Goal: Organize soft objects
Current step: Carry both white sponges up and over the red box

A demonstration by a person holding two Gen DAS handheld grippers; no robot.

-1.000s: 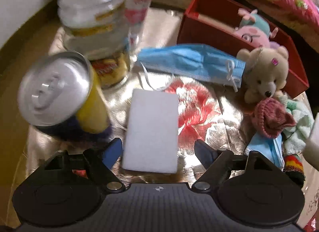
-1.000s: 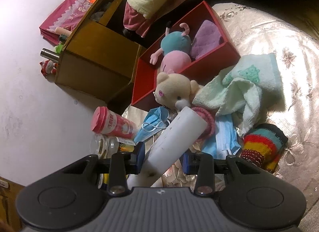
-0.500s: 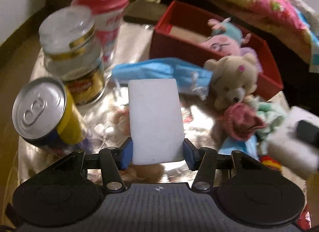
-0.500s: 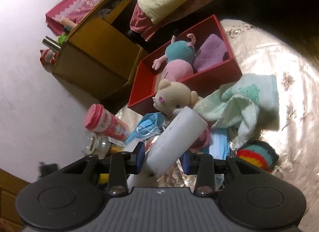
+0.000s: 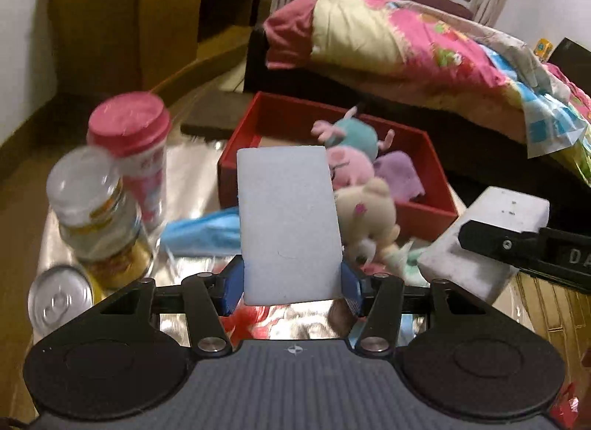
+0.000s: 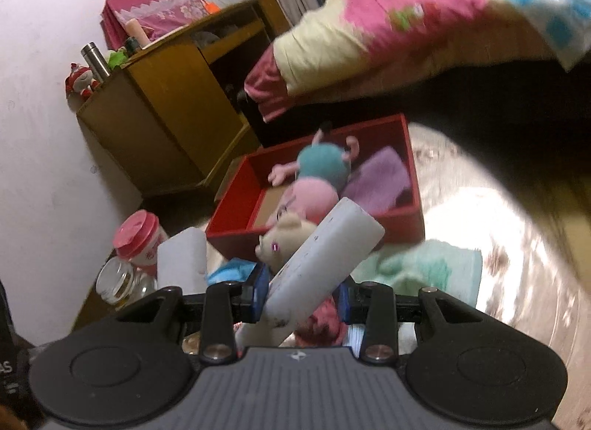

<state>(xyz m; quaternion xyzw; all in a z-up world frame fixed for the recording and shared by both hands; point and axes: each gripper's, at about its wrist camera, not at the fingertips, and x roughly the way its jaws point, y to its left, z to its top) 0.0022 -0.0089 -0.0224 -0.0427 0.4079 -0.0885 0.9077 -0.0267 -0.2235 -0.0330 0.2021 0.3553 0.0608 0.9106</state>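
My left gripper [image 5: 291, 284] is shut on a clean white sponge [image 5: 288, 223] and holds it upright above the table. My right gripper [image 6: 301, 297] is shut on a dirtier white sponge [image 6: 321, 263], tilted; that sponge also shows in the left wrist view [image 5: 484, 241]. The red box [image 5: 428, 204] ahead holds a teal and pink plush [image 5: 351, 149] and a purple cloth [image 5: 399, 175]. A beige teddy bear [image 5: 369, 219] lies just in front of the box. A blue face mask [image 5: 203, 230] and a mint towel [image 6: 417, 267] lie on the table.
A pink-lidded cup [image 5: 133, 149], a glass jar [image 5: 96, 215] and a drink can [image 5: 59, 300] stand at the left of the shiny table [image 6: 509, 245]. A bed with a pink quilt [image 5: 406, 42] lies behind the box. A wooden cabinet [image 6: 166, 112] stands at the back left.
My left gripper closed on the clean sponge and lifted it off the table. Both grippers rose and tilted up toward the red box; the right one kept hold of its sponge.
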